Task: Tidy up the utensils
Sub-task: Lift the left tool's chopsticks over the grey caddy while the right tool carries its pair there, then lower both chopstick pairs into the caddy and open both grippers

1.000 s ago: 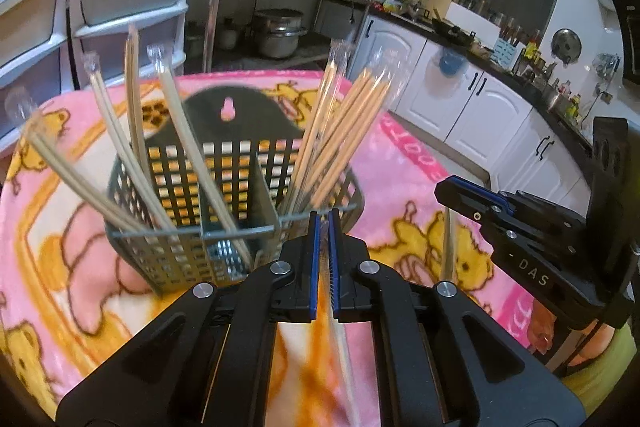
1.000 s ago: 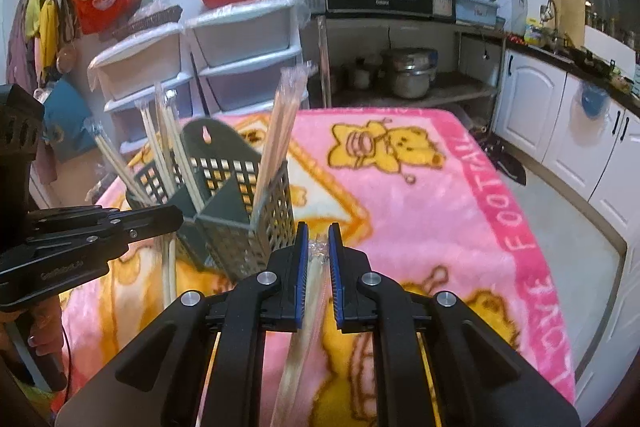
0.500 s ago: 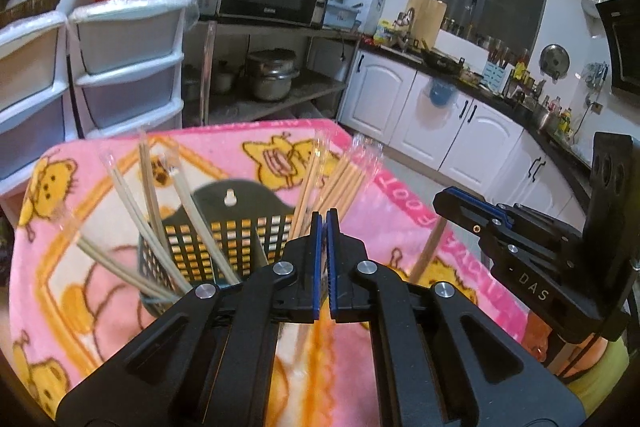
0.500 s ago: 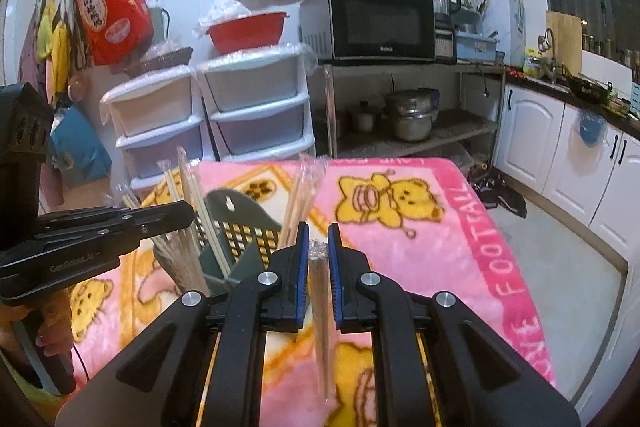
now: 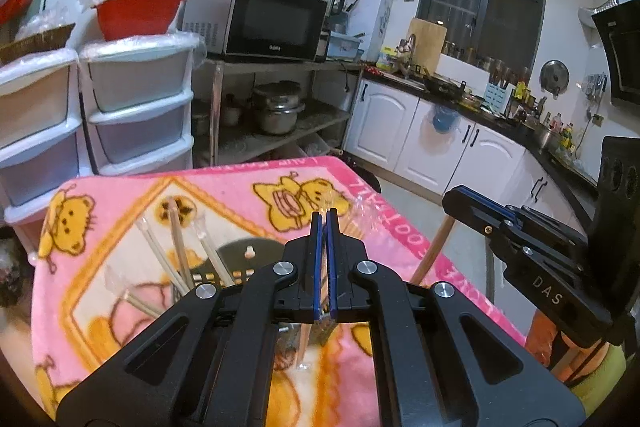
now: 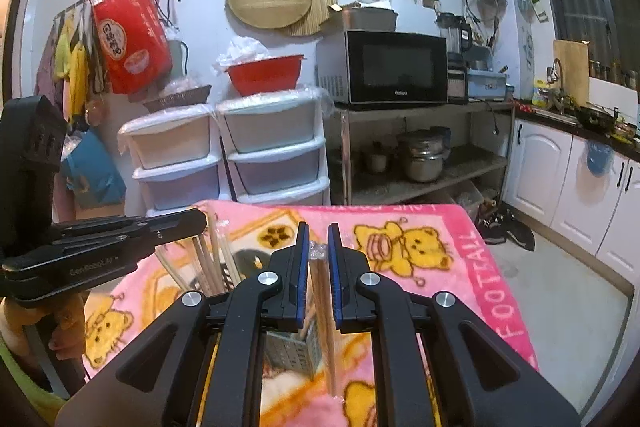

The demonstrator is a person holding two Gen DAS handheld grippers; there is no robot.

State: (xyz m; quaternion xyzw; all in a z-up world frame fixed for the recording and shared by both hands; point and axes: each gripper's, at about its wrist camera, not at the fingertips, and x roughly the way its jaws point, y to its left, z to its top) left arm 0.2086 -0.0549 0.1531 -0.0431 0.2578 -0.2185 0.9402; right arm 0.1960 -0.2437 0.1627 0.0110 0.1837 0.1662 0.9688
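A grey slotted utensil basket (image 5: 244, 261) stands on the pink bear blanket (image 5: 120, 227), with several plastic-wrapped chopsticks (image 5: 178, 247) leaning in it. My left gripper (image 5: 325, 217) hovers above the basket, shut on a thin wrapped chopstick pair whose lower end (image 5: 305, 343) hangs under the fingers. My right gripper (image 6: 319, 231) is shut on another wrapped chopstick pair (image 6: 322, 299) that hangs down beside the basket (image 6: 294, 347). In the left wrist view, the right gripper (image 5: 464, 197) is at the right with its chopsticks (image 5: 434, 253) slanting below it.
The blanket-covered table ends just beyond the basket. White plastic drawer units (image 6: 272, 155) and a metal rack with a microwave (image 6: 384, 67) and pots stand behind it. White kitchen cabinets (image 5: 420, 135) and open floor are to the right. A person's hand (image 6: 24, 319) holds the left gripper.
Both grippers have risen with their chopsticks and tilted up. The basket has dropped low in both views, and more of the kitchen wall shows.
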